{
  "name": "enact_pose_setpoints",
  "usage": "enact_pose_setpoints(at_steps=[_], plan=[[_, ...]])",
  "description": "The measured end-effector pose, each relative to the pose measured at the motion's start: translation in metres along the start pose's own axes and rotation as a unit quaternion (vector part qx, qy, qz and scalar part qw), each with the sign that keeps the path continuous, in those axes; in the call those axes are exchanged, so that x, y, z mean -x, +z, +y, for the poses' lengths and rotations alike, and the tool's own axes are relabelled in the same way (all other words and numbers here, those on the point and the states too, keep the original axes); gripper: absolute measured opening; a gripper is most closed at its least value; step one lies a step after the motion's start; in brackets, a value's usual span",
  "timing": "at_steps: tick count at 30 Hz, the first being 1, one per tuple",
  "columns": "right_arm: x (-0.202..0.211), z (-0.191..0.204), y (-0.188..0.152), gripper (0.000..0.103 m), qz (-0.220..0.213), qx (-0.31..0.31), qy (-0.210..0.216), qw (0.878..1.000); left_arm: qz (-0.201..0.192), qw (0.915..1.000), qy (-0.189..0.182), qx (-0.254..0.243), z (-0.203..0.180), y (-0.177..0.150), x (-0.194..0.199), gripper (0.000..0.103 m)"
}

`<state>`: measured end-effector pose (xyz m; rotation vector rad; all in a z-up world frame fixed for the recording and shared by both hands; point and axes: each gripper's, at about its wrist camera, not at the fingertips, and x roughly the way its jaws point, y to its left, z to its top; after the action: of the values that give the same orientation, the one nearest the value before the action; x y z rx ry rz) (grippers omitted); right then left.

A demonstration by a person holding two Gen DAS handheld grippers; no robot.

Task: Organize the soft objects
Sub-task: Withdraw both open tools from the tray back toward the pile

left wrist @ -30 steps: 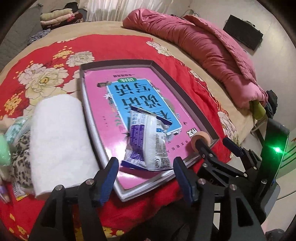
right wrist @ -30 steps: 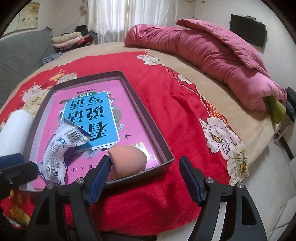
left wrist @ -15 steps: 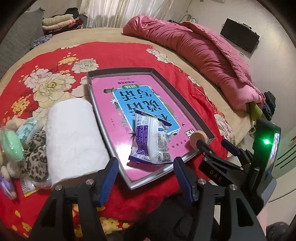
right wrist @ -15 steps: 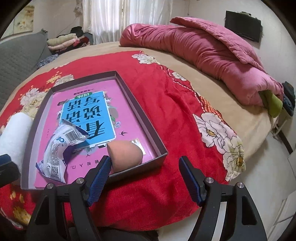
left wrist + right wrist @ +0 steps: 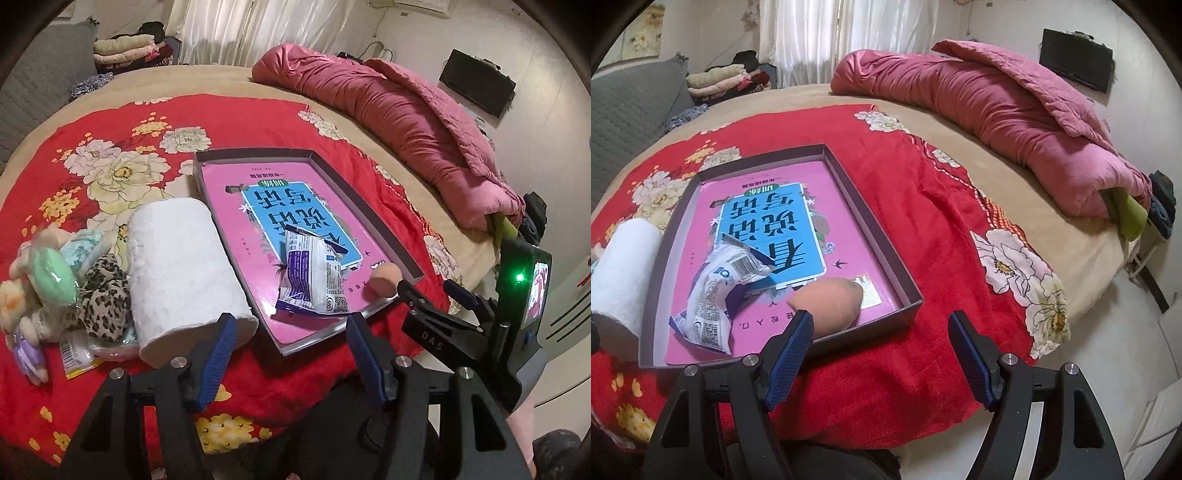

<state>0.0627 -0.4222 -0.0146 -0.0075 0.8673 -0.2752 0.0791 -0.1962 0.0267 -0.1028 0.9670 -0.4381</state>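
Observation:
A shallow grey box [image 5: 364,201] [image 5: 871,221] with a pink and blue printed bottom lies on the red floral blanket. Inside it rest a blue-and-white plastic packet [image 5: 314,275] [image 5: 718,291] and a peach egg-shaped sponge [image 5: 384,282] [image 5: 829,301]. Left of the box lies a white paper roll [image 5: 181,266] [image 5: 622,269], with a leopard-print cloth [image 5: 105,295], a green sponge [image 5: 51,277] and small plush items beside it. My left gripper [image 5: 291,363] hangs open over the blanket's near edge, below the box. My right gripper [image 5: 881,354] is open too, nothing between its fingers, just in front of the sponge.
A rolled pink quilt [image 5: 402,125] [image 5: 997,122] lies along the bed's far right side. Folded clothes [image 5: 125,50] are stacked at the back by the curtain. A dark screen [image 5: 1076,59] hangs on the wall. The bed's edge drops to the floor at the right.
The left gripper has drawn back and up from the box, so the roll and the pile of soft items at the left show more fully. The right gripper has hardly moved.

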Motion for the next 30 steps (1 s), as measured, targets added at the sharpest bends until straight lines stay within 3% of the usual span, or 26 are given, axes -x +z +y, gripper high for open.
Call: enact_pose_setpoints(at_steps=[20,30], plan=[[0.052,0.021,0.012,0.076,-0.061,0.008,0.008,0.998,-0.031,0.9992,0.001,0.027,0.029,-0.006,0.041,0.061],[0.089,0.049,0.018,0.077,-0.094,0.024,0.046,0.994,-0.058,0.9972,0.021,0.044,0.054,-0.011,0.071,0.061]])
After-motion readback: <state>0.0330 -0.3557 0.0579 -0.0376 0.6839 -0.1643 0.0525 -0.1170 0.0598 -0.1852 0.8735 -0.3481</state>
